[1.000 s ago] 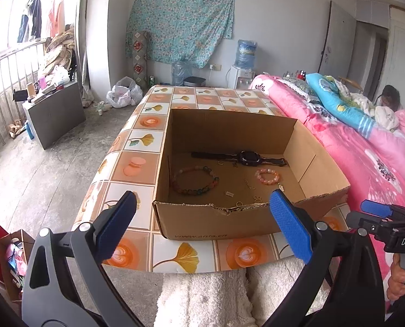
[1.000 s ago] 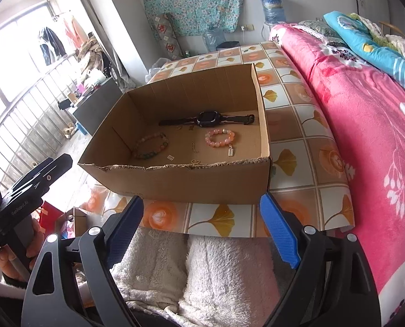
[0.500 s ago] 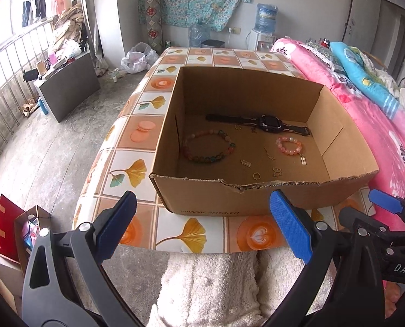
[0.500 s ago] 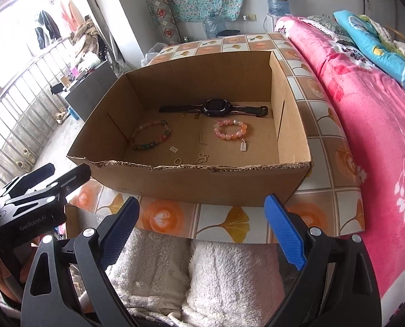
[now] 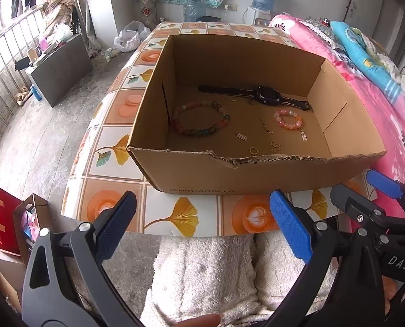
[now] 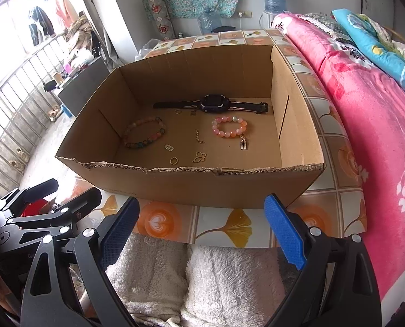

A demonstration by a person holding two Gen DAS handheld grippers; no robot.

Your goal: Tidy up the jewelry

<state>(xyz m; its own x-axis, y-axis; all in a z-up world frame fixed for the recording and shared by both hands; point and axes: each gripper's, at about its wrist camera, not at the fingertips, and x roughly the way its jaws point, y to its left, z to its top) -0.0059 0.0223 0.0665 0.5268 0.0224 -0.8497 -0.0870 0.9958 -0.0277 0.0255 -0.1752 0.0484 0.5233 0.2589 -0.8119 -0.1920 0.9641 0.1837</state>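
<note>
Two grippers — left [image 5: 202, 226], right [image 6: 202, 226] — jaws apart, empty. Pink bracelet [image 6: 229, 127] near box [image 6: 202, 182] right wall: light, slippery beads — pinch across one side.

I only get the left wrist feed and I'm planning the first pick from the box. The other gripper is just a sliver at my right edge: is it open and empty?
Observer: Yes. In the right wrist view the right gripper is wide open with nothing between its jaws, on the near side of the cardboard box.
Operator: Is the box's right wall pressed against the bed? The wall hides that from me.
Observer: No. A strip of the tiled table shows between that wall and the pink blanket.
</note>
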